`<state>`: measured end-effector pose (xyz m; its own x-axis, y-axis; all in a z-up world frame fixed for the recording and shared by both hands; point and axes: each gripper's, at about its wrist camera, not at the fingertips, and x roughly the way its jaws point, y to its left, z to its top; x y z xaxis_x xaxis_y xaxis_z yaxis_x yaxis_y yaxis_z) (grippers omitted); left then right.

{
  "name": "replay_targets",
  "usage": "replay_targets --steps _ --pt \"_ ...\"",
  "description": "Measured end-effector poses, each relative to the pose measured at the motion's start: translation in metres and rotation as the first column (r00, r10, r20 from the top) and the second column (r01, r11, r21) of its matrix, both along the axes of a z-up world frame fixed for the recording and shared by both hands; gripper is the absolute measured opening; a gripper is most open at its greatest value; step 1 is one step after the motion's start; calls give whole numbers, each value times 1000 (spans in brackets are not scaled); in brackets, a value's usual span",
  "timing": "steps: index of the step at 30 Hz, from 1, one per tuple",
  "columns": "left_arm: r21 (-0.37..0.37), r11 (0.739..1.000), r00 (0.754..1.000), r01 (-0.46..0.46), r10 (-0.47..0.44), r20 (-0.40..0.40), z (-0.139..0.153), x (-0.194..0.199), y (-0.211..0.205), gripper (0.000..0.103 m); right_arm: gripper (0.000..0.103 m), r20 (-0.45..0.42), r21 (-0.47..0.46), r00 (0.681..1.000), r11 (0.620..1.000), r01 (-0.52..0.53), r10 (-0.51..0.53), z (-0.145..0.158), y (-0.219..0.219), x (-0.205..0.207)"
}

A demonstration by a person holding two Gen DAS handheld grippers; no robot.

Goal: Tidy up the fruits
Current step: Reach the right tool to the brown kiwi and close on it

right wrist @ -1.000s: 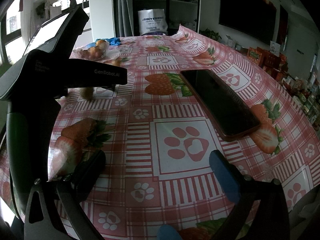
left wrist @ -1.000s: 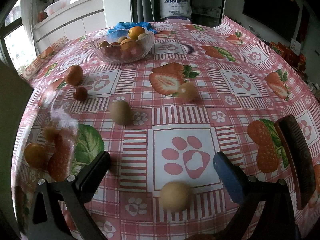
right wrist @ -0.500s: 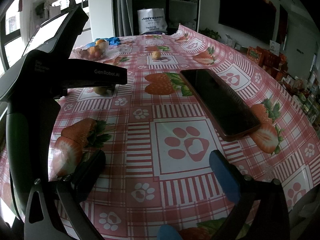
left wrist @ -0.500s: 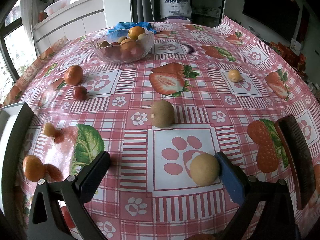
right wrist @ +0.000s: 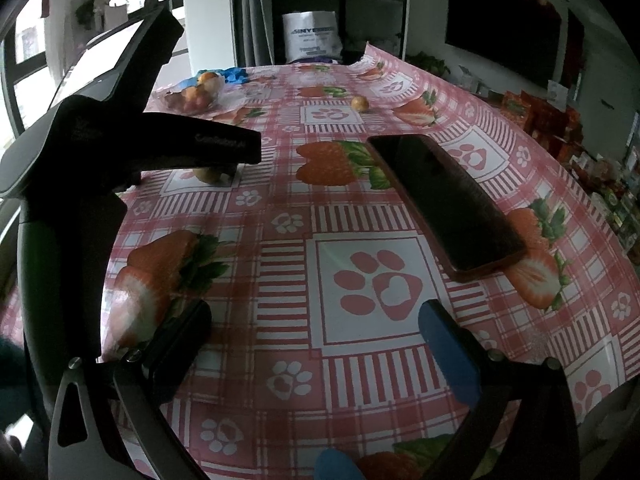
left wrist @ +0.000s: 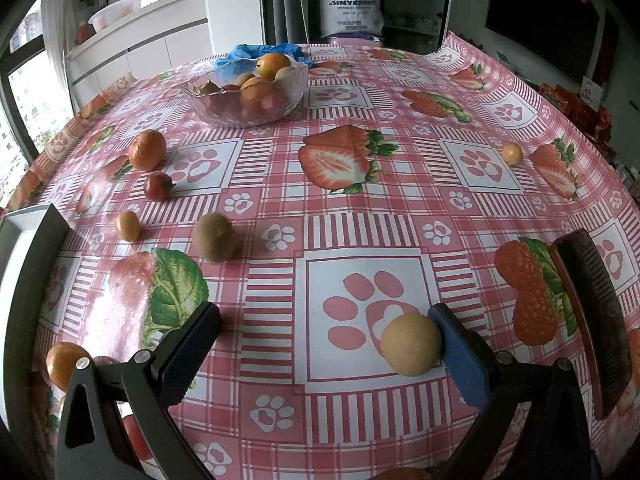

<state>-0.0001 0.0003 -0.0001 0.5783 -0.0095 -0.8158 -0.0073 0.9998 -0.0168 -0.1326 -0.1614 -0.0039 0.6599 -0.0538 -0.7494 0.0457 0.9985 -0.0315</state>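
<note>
My left gripper (left wrist: 326, 338) is open low over the table, and a round pale yellow fruit (left wrist: 411, 345) lies between its fingers, touching the blue right finger (left wrist: 456, 344). Ahead lie a kiwi (left wrist: 213, 237), a small yellow fruit (left wrist: 128, 225), a small red fruit (left wrist: 157, 186), an orange (left wrist: 147, 149) and another small yellow fruit (left wrist: 512, 153) at the right. A glass bowl (left wrist: 244, 94) with several fruits stands at the back. My right gripper (right wrist: 316, 338) is open over bare cloth, with the left gripper's body (right wrist: 120, 152) at its left.
A dark phone (right wrist: 444, 200) lies on the pink strawberry tablecloth (left wrist: 360, 216) at the right, also at the right edge as phone (left wrist: 588, 320). An orange fruit (left wrist: 64, 364) sits near the left finger. Blue cloth (left wrist: 264, 53) lies behind the bowl.
The left gripper shifted over the table, so the pale yellow fruit moved from mid-gap to against the blue finger. The kiwi's place in view swung right, then left. The right gripper stayed put.
</note>
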Motion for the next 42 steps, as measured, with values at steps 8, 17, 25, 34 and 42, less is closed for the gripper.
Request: replay_targets --steps 8,17,25,34,42 --pt "0 1000 1000 0 0 0 0 0 0 103 103 -20 3 1000 1000 -1 2 0 0 1" --pt "0 1000 1000 0 0 0 0 0 0 103 103 -49 5 999 1000 -5 5 0 -1 6" --pt "1 1000 1000 10 -10 -3 0 0 0 103 103 -42 4 999 1000 -6 6 0 -1 5" --pt "29 996 990 80 -82 110 46 -53 28 103 103 -36 2 999 1000 -9 9 1 0 5" --pt "52 998 991 -46 39 127 36 -122 106 103 103 -28 1 1000 1000 -10 10 0 1 3"
